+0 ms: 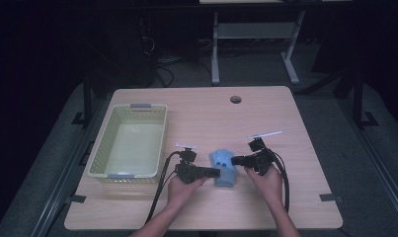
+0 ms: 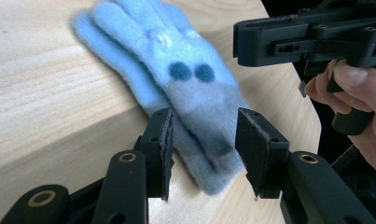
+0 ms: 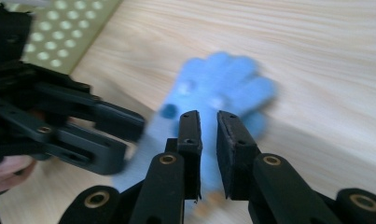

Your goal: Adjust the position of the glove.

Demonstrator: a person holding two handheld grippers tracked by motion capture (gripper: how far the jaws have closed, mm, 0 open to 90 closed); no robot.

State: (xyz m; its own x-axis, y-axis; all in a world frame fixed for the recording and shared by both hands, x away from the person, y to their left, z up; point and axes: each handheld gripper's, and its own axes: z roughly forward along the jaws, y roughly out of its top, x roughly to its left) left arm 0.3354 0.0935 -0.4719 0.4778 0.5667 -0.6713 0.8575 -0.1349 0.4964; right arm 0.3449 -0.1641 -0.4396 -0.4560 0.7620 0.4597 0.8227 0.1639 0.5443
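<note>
The room beyond is dark, with a desk frame and cables at the back, and all my work sits on a pale wooden table [image 1: 285,197]. Starting at the left, a pale green perforated basket [image 1: 100,148] stands near the table's left edge, with nothing inside it that I can see. Next comes my left gripper [image 1: 214,172], pointing rightward at the blue glove [image 1: 223,168], which lies flat on the wood between my two hands, near the front middle of the table. The glove's long axis runs away from me, fingers toward the far edge and cuff toward me. In the left gripper view the left gripper [image 2: 202,142] has its jaws roughly half apart, straddling the cuff end of the glove [image 2: 185,88], and the pads stand clear of the wool on both sides, so I hold nothing there. At the far right, my right gripper [image 1: 236,160] points leftward at the glove's other flank. In the right gripper view the right gripper [image 3: 208,140] shows a narrow gap with blurred blue wool behind it, and I cannot tell whether it pinches any fabric. Both grippers sit about equally near, facing each other across the glove's width, so I judge the next grip comes crosswise to its length.
</note>
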